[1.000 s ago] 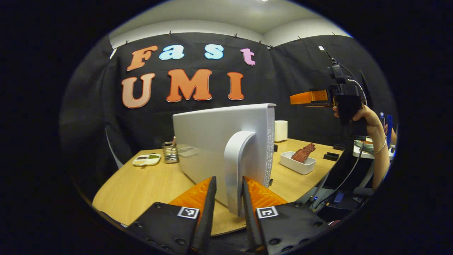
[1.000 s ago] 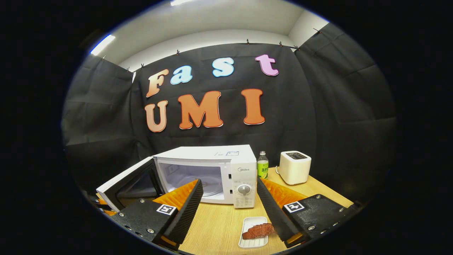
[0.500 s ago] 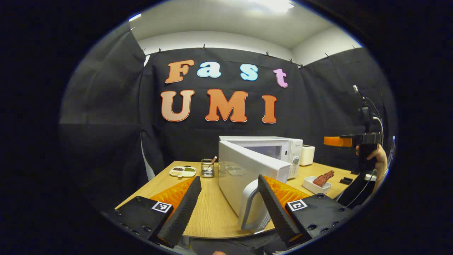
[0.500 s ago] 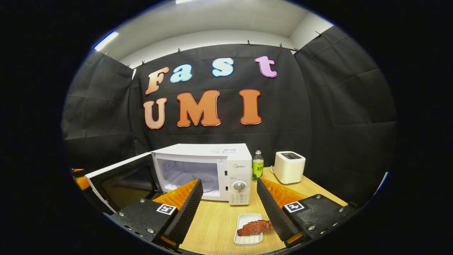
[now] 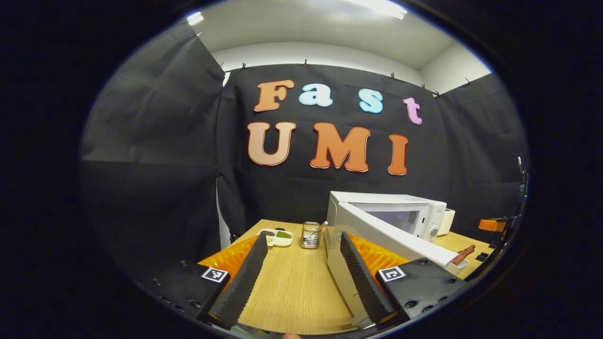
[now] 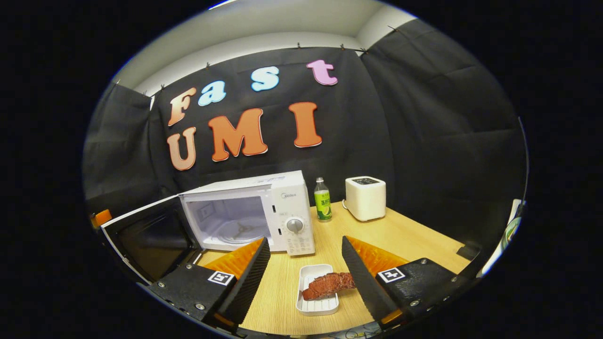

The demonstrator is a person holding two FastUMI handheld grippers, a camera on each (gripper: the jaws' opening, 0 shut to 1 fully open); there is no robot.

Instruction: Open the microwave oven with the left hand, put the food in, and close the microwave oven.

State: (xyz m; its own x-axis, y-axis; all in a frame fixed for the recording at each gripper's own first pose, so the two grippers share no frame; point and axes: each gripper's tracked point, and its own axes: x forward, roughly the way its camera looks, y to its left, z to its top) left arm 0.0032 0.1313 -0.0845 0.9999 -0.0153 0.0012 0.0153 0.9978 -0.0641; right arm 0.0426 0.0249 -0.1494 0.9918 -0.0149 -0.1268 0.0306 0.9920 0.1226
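Observation:
The white microwave (image 6: 282, 207) stands on the wooden table with its door (image 6: 146, 235) swung wide to the left, so the lit cavity (image 6: 226, 219) shows. In the left gripper view the door (image 5: 391, 235) juts toward me beside my right finger. My left gripper (image 5: 301, 278) is open and holds nothing. A reddish-brown piece of food (image 6: 327, 285) lies across a small white dish (image 6: 313, 306) in front of the microwave. My right gripper (image 6: 304, 278) hovers open just above and in front of that dish, touching nothing. The food (image 5: 464, 254) also shows past the door's edge.
A green-labelled bottle (image 6: 322, 200) and a white toaster (image 6: 365, 197) stand right of the microwave. A divided condiment plate (image 5: 278, 238) and a wire utensil holder (image 5: 311, 234) sit at the table's (image 5: 292, 292) far left. Black cloth walls the booth.
My left gripper has let go of the door handle, opened and drawn back from it. The door stands wider open. My right gripper has come lower, toward the dish of food.

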